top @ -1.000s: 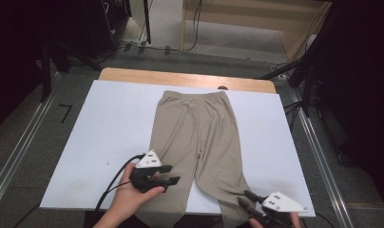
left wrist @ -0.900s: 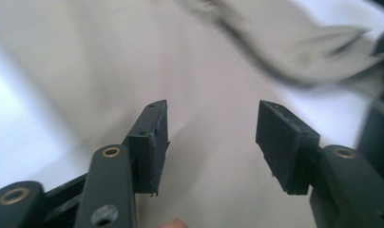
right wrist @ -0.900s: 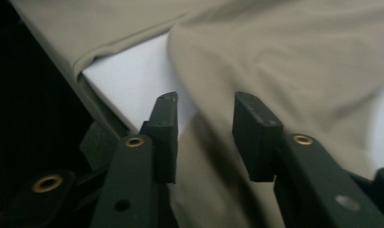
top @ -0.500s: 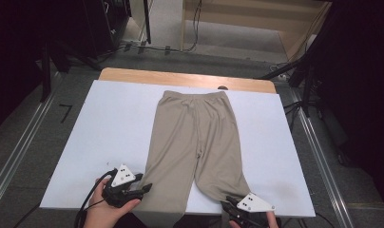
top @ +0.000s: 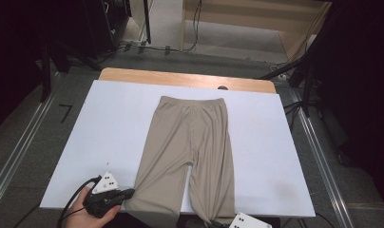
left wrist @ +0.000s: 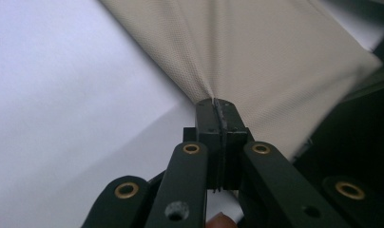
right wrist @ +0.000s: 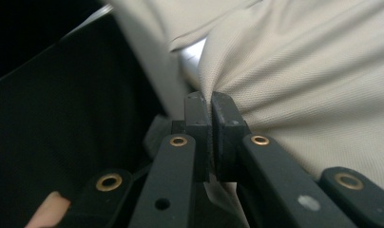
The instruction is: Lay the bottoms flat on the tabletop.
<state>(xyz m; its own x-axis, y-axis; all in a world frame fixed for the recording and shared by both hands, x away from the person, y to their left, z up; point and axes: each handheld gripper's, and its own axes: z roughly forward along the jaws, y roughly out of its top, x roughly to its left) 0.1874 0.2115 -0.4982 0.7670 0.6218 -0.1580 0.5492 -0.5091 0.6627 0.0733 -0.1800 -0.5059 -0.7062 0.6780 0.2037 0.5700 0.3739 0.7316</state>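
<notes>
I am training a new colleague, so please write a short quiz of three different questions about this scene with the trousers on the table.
1. True or false: the left gripper is shut on cloth of the trousers.
2. Where does the waistband of the trousers lie? A) at the far side of the table, B) at the near edge, C) hanging off the left side.
3. Fill in: in the right gripper view, the right gripper pinches a bunch of ____ cloth.

Key
1. True; its jaws are closed with the fabric pulled into them.
2. A
3. beige
</notes>
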